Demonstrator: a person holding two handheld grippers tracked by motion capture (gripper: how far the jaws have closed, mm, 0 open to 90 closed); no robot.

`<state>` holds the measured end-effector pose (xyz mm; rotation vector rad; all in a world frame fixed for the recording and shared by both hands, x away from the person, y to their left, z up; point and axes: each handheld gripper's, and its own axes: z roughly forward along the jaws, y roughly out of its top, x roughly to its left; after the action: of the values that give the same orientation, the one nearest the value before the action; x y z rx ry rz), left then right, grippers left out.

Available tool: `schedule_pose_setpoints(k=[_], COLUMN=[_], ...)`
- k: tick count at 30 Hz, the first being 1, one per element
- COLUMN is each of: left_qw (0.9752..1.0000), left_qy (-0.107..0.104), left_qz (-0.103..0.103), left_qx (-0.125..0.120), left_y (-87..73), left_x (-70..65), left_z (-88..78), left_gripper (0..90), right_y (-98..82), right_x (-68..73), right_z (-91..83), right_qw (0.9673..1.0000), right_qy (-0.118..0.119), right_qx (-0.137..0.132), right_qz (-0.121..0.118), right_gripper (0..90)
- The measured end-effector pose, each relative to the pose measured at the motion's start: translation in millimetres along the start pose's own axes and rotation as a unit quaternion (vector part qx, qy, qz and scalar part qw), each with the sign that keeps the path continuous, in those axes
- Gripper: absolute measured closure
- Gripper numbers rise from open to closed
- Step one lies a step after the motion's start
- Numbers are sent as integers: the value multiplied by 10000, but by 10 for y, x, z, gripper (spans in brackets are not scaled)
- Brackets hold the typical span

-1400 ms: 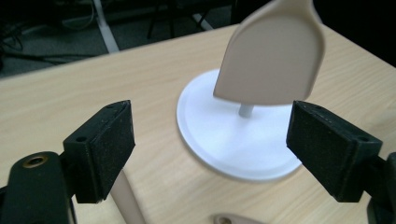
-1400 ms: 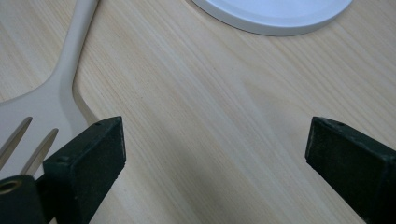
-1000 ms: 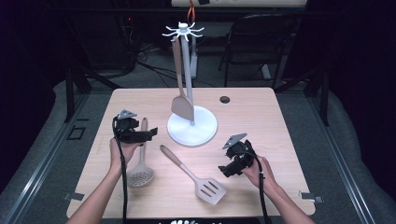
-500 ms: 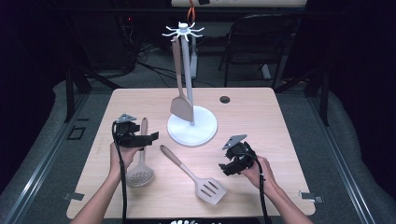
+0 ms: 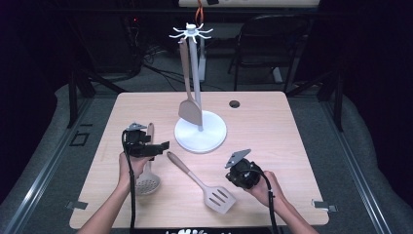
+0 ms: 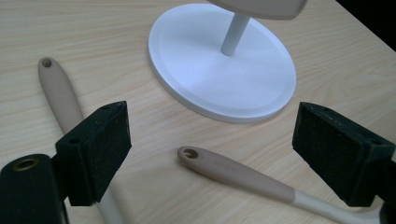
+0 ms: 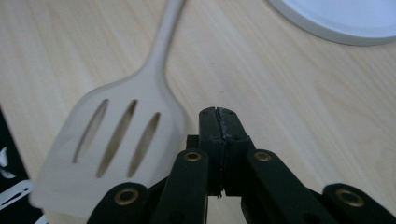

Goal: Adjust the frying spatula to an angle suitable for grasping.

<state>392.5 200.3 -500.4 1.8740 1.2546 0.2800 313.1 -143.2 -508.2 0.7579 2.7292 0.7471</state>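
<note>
- Beige and grey, the slotted turner [image 5: 202, 183] lies flat on the wooden worktop [image 5: 292, 146], between my two hands and in front of the white utensil stand [image 5: 200, 130].
- Its long axis runs on a diagonal in the high view: the handle end with the hanging hole points up-left toward the left gripper [image 5: 158, 146], and the slotted blade [image 7: 112, 140] points down-right toward the worktop's near edge.
- The stand serves as the holder: one solid beige spatula [image 5: 189, 100] hangs from a hook at its top, blade down just above the round base.
- A skimmer [image 5: 146, 165] lies under my left hand, with its handle pointing away from me and its round perforated head toward me.
- My left gripper has its jaws wide apart with nothing between the pads; in the left gripper view the turner's handle tip [image 6: 189, 153] lies on the worktop below the gap.
- My right gripper [image 7: 218, 116] has just been closing; its jaws are pressed together on nothing, just beside the blade's edge.
</note>
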Motion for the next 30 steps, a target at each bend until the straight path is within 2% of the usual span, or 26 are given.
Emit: schedule_pose_setpoints(k=[1,2,3,4,7,11,15,18,20,21,25,27,30], left_qw=[10000,10000,10000,9999,9998,9997,9998,9998,9998,9998,9998,9997,9997], left_qy=[6,29,29,35,67,96,166,181,181,165,137,137,142], left_qz=[-8,-10,-10,-21,-40,-72,-70,-32,-3,-6,49,37,10], left_qx=[-1,46,46,116,170,209,114,35,80,86,162,177,214], left_y=[-5,-20,-20,-33,-39,-49,-64,-71,-72,-87,-105,-114,-126], left_x=[-6,-28,-28,-37,-51,-70,-94,-141,-150,-172,-220,-248,-269], left_z=[6,20,20,31,36,53,53,60,61,79,100,111,122], left_gripper=[117,119,119,119,119,119,123,122,122,122,134,138,142], right_y=[0,18,24,42,82,122,122,99,69,68,25,13,9], right_x=[0,72,112,144,241,342,443,432,411,393,401,395,376], right_z=[0,16,42,43,63,30,62,138,192,201,326,377,399], right_qw=[10000,9998,9997,9993,9989,9972,9949,9930,9924,9903,9870,9838,9839], right_qy=[0,90,176,158,320,503,615,606,737,696,768,705,805], right_qx=[0,107,116,220,158,287,517,817,856,1052,1299,1524,1505], right_qz=[0,-122,-138,-259,-318,-470,-607,-603,-493,-584,-546,-632,-522], right_gripper=[900,900,900,900,900,900,900,900,900,900,900,900,900])
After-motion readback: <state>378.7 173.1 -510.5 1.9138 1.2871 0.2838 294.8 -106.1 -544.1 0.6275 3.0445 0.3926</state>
